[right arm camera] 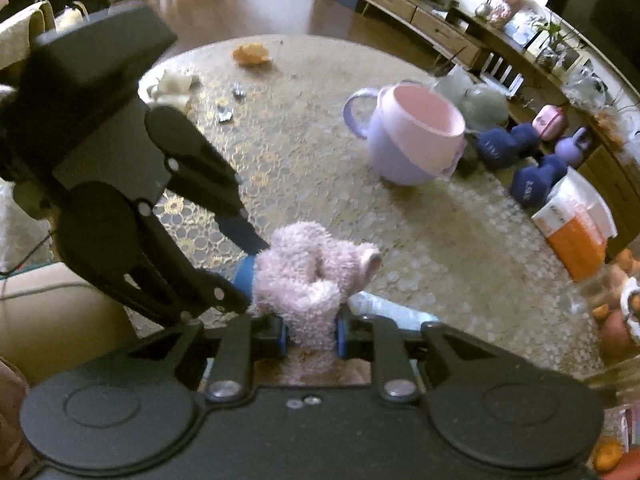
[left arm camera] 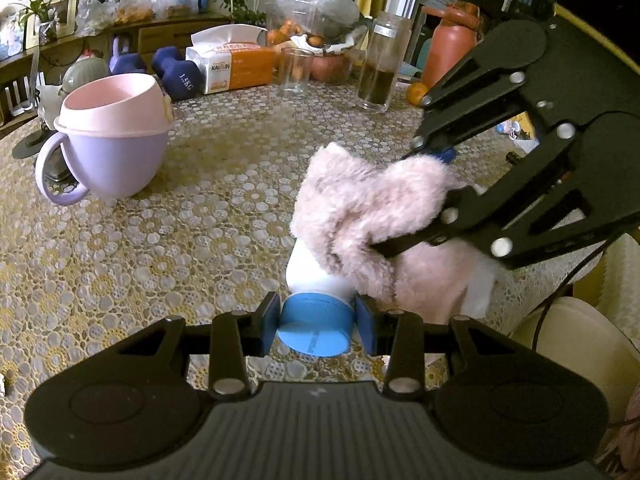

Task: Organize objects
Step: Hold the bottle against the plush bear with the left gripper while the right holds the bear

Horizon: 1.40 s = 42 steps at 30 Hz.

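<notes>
My left gripper (left arm camera: pixel 316 326) is shut on the blue cap (left arm camera: pixel 314 330) of a white bottle (left arm camera: pixel 310 272), held above the table. A fluffy pink cloth (left arm camera: pixel 372 208) is wrapped over the bottle's far end. My right gripper (right arm camera: pixel 311 334) is shut on that pink cloth (right arm camera: pixel 308 272); it enters the left wrist view from the right, its fingers (left arm camera: pixel 404 240) pinching the cloth. In the right wrist view the left gripper (right arm camera: pixel 248 272) comes in from the left, the cap partly showing behind the cloth. A purple cup with a pink bowl nested in it (left arm camera: pixel 114 136) stands on the table (right arm camera: pixel 416 136).
The round table (left arm camera: pixel 180 220) has a lace-patterned cover. At its far side stand blue dumbbells (left arm camera: pixel 176 70), an orange-and-white tissue pack (left arm camera: pixel 232 60), an empty glass (left arm camera: pixel 295 72), a dark-liquid jar (left arm camera: pixel 382 68) and fruit. Peel scraps (right arm camera: pixel 250 54) lie at the other edge. A beige sofa (right arm camera: pixel 52 312) is beside the table.
</notes>
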Tool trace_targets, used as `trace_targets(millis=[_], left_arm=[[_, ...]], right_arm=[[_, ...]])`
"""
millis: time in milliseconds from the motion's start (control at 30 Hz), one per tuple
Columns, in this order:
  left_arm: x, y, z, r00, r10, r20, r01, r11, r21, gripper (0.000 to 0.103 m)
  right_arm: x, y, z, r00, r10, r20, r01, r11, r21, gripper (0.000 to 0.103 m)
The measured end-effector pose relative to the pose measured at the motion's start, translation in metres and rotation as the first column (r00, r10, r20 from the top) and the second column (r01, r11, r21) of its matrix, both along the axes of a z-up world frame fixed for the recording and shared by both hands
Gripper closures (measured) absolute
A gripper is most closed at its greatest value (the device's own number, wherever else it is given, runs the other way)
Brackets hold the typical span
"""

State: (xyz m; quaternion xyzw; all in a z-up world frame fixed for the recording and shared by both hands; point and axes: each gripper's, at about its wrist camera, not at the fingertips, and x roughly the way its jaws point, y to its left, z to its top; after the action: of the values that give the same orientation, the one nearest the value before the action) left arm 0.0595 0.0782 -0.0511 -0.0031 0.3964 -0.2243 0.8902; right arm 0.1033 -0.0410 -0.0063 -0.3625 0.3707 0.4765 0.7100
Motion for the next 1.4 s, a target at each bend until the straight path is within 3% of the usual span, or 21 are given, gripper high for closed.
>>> trace_targets(millis=[267,833,933,1200,1400], left_arm=[[0.002,0.002,-0.002,1.0,0.005,-0.006,-0.005,1.0,-0.007,0.063],[0.003,0.005,-0.005,1.0,0.013,-0.019,-0.014,0.999,-0.029,0.064],[0.004,0.006,-0.005,1.0,0.015,-0.019,-0.015,0.999,-0.032,0.064],[0.003,0.007,-0.006,1.0,0.02,-0.02,-0.02,0.999,-0.039,0.064],[0.003,0.009,-0.006,1.0,0.022,-0.019,-0.023,0.999,-0.043,0.064]], right_arm=[[0.011,-0.001,-0.003,1.0,-0.016,0.002,0.016,1.0,-0.006,0.083],[0.066,-0.033,-0.009,0.979,-0.196,0.06,0.196,0.98,-0.01,0.082],[0.075,-0.038,-0.009,0.974,-0.224,0.034,0.224,0.974,0.002,0.082],[0.08,-0.04,-0.009,0.972,-0.235,0.025,0.235,0.972,0.008,0.082],[0.089,-0.041,-0.012,0.961,-0.269,0.067,0.27,0.963,-0.01,0.082]])
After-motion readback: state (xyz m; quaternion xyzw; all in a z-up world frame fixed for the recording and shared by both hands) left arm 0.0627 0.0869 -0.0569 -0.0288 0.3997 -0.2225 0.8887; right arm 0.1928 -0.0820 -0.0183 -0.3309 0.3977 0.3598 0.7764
